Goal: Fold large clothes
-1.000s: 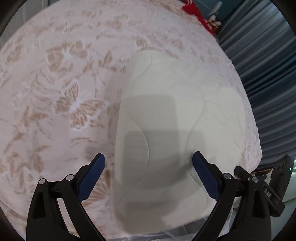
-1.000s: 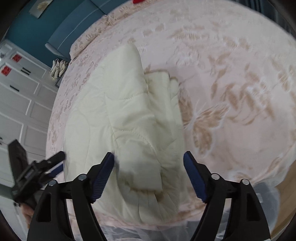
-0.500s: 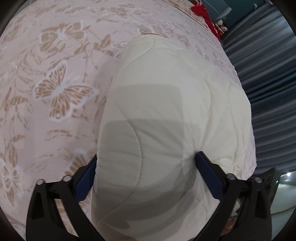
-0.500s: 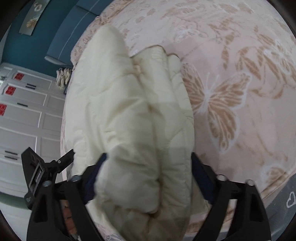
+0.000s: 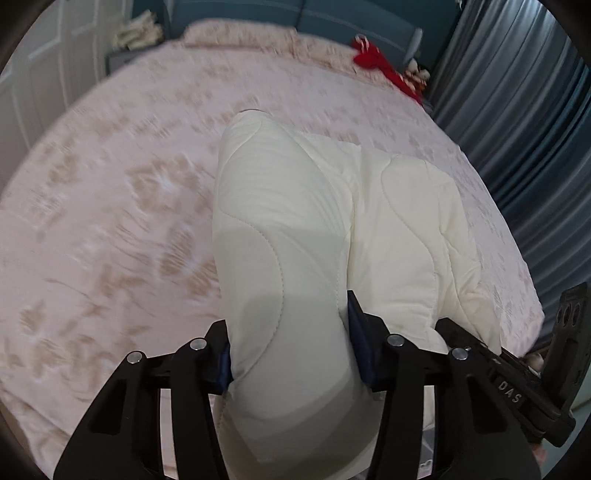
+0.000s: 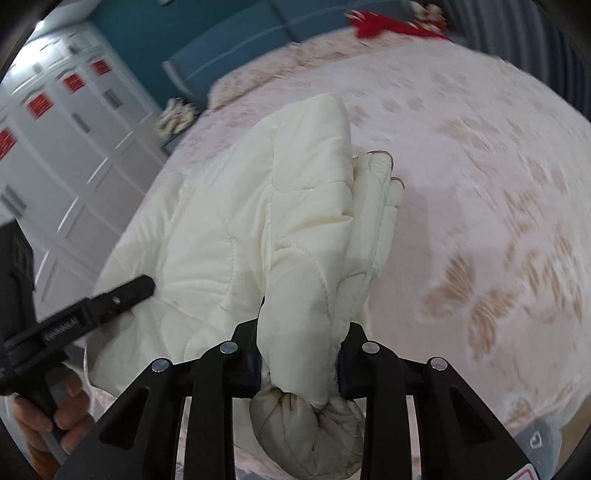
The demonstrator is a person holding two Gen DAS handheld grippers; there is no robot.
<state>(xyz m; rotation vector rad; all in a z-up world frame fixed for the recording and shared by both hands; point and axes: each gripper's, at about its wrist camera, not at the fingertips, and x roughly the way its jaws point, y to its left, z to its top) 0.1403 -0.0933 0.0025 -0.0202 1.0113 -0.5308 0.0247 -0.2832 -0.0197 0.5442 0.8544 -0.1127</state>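
Observation:
A cream quilted padded jacket (image 5: pixel 332 229) lies on the pink butterfly-patterned bed (image 5: pixel 110 221), near its front edge. My left gripper (image 5: pixel 291 347) is shut on a thick bunch of the jacket's near edge, lifted off the bed. My right gripper (image 6: pixel 299 358) is shut on another bunched part of the jacket (image 6: pixel 280 236), also raised. The right gripper shows at the right edge of the left wrist view (image 5: pixel 517 387); the left gripper shows at the left of the right wrist view (image 6: pixel 92 306).
A red cloth (image 5: pixel 380 66) lies at the far right of the bed by the blue headboard (image 5: pixel 332 18). Grey curtains (image 5: pixel 535 129) hang at the right. White cupboards (image 6: pixel 55 147) stand at the left.
Both grippers have closed on the jacket's near edge and lifted it; the views have tilted up, showing the headboard and room.

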